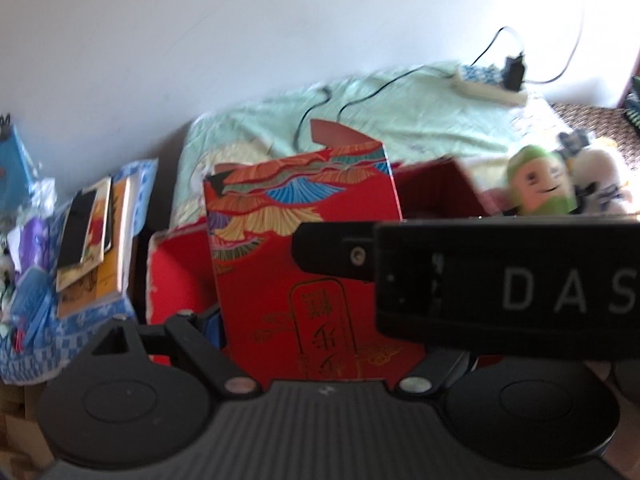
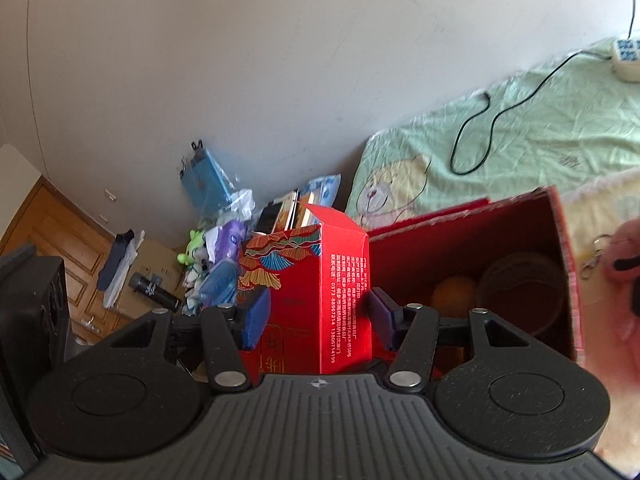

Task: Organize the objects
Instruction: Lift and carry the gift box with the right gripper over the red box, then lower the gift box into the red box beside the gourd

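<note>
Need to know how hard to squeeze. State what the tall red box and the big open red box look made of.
Tall red box: seemingly thin printed cardboard with a slight sheen; sharp folded edges and a raised top flap. The right tongs straddle it. Big open red box: probably thicker board with a matte red inside; stiff, straight walls.

1. A red carton (image 2: 320, 296) of glossy printed card, gold line-work catching light on its front.
2. Tool (image 2: 316, 320) bodies of matt black ribbed plastic, with bright metal pivot pins (image 2: 230, 379) and smooth blue pads (image 2: 256, 320).
3. At 3 o'clock of the carton, an open red box (image 2: 472, 280) of dull, rough-edged cardboard.
4. At 1 o'clock, a pale green bed sheet (image 2: 540, 128) of creased cotton-like cloth.
5. At 9 o'clock, a varnished wooden door (image 2: 52, 224), mildly shiny.
6. A soft plush doll (image 1: 540, 184), fuzzy surface.
</note>
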{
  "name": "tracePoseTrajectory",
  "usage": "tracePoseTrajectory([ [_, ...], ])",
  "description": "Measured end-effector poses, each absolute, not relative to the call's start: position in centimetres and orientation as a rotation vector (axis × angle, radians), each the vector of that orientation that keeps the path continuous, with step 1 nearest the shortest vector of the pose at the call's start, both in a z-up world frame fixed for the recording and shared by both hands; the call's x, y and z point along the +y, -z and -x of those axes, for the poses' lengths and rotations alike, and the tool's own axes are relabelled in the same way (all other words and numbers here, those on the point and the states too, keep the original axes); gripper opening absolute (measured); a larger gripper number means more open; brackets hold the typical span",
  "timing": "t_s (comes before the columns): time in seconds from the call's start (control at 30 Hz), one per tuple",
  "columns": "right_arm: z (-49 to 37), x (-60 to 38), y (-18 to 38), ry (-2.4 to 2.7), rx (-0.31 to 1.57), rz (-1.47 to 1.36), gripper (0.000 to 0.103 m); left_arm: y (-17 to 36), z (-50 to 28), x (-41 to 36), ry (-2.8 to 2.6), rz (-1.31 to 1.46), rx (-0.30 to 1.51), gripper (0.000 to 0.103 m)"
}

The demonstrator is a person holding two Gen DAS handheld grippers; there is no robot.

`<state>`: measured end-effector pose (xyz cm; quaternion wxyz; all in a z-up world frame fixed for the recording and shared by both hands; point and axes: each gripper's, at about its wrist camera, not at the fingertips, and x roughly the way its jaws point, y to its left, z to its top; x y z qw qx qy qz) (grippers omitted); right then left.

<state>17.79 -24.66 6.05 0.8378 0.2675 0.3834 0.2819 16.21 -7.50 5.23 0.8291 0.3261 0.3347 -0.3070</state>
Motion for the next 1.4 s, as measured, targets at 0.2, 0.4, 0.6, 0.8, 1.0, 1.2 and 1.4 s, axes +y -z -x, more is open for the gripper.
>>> tracePoseTrajectory([
  [0.2,-19.9,-22.1,-2.6,-0.616,0.925,-0.567,0.056,-1.8,-20.0,-6.9,0.610,-0.735,0.788,0.084],
  [0.4,-21.9,-20.7,-0.4,-0.639,1.049,-0.565,0.056,0.5,-22.2,-6.6,0.580,-0.764,0.854,0.084],
  [0.6,-23.5,-19.9,1.1,-0.630,1.172,-0.569,0.056,1.8,-23.2,-6.4,0.569,-0.786,0.908,0.085],
  [0.8,-24.2,-19.9,2.0,-0.603,1.246,-0.588,0.056,2.8,-23.7,-6.5,0.555,-0.792,0.946,0.088],
  [1.0,-24.2,-19.8,2.2,-0.609,1.252,-0.569,0.058,2.9,-23.6,-6.5,0.558,-0.796,0.947,0.091],
  [1.2,-23.8,-19.1,1.5,-0.583,1.232,-0.460,0.057,2.5,-23.1,-6.5,0.562,-0.805,0.931,0.092],
  [1.4,-23.8,-20.0,1.7,-0.575,1.216,-0.501,0.056,2.3,-22.5,-6.6,0.557,-0.823,0.912,0.092],
])
